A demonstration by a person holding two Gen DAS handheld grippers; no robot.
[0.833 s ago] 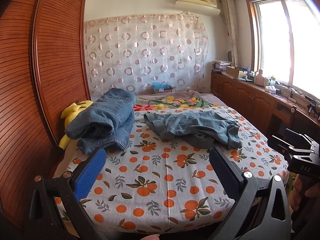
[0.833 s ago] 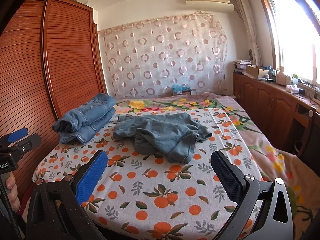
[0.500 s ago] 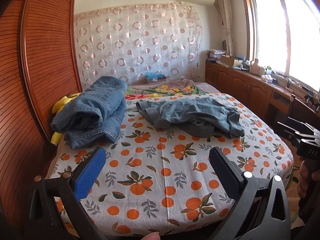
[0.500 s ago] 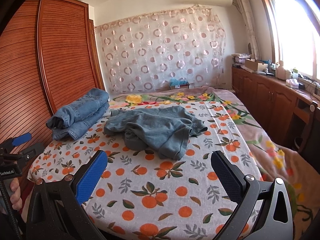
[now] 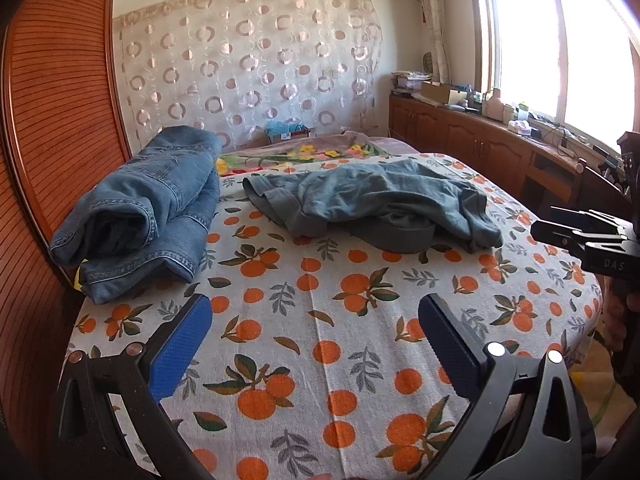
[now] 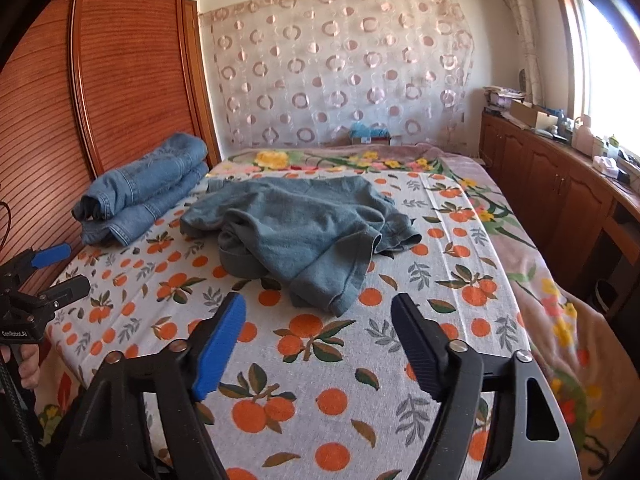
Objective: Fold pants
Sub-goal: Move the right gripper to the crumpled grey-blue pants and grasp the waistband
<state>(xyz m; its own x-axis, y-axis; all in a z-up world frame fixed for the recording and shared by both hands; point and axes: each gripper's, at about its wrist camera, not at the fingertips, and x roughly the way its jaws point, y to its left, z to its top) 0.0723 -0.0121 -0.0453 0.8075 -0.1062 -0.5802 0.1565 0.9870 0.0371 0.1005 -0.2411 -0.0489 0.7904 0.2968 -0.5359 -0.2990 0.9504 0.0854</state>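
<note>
- Two garments lie on the bed (image 6: 360, 380): the crumpled grey-blue pants (image 6: 296, 228) mid-bed, and a folded stack of jeans (image 6: 144, 188) at the far left, beside the wardrobe (image 6: 132, 72). Neither has shifted over the last second.
- The whole bed now fills more of both views than it did a moment ago, and the pants sit lower and larger in frame. I read that as both hands closing in and tipping down towards the cloth.
- The pants are unfolded: bunched, one leg flopped towards the near edge, the waistband (image 6: 236, 264) curled under on the left. Folding proper has not begun.
- The right gripper (image 6: 318, 320) has just been narrowing its jaws from full width. Nothing is between them; the pads hang over bare sheet, just short of the near leg hem (image 6: 340, 304).
- That early narrowing looks like a pre-set for pinching thin fabric, so the hem seems the likely first hold.
- The left gripper (image 5: 314, 322) stands wide, empty, over sheet near the front-left, well apart from the pants and nearer the jeans.
- The smallest change: the left gripper's jaw gap looks the same as before, so only the right is readying to grasp.
</note>
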